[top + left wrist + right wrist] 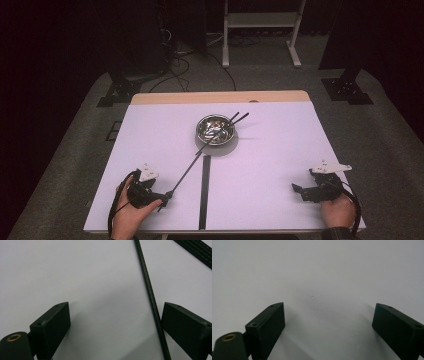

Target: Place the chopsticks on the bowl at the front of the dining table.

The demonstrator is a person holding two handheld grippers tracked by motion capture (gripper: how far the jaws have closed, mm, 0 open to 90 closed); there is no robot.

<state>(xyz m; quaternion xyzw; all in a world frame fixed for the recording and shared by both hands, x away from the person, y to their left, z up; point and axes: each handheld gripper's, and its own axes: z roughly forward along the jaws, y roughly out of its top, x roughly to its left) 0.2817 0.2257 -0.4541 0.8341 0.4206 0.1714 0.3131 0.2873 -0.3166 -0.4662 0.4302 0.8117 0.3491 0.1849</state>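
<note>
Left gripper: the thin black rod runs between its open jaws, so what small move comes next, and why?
Probably close the left gripper on the rod. Its jaws stand wide apart, and the rod lies just inside the right-hand jaw, ungripped. From above, the rod slants from that gripper up to the metal bowl. The right gripper is open over bare table.

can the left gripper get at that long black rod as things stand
Probably yes. The left gripper has its jaws wide open and the long black rod already runs between them, close beside one jaw, with bare table around it. Its far end rests in the metal bowl.
</note>
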